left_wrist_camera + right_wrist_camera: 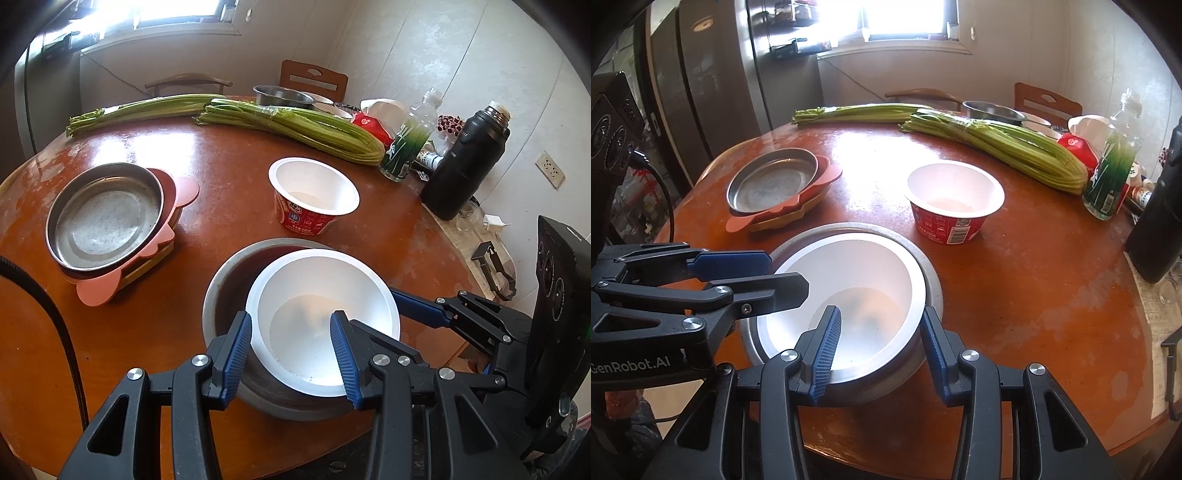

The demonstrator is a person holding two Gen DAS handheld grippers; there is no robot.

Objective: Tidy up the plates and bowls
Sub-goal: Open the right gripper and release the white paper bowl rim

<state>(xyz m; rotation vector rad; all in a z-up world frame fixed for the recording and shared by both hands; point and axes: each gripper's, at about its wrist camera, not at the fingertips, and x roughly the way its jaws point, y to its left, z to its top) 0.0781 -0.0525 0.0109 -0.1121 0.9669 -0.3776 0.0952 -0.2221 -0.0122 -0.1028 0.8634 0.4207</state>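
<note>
On the table, left tool and right tool pinch the white bowl — fridge in right view only.

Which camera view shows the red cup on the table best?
The right wrist view: the red cup shows its red side, barcode and white inside. In the left wrist view the cup is also whole, but less of its side shows.
</note>
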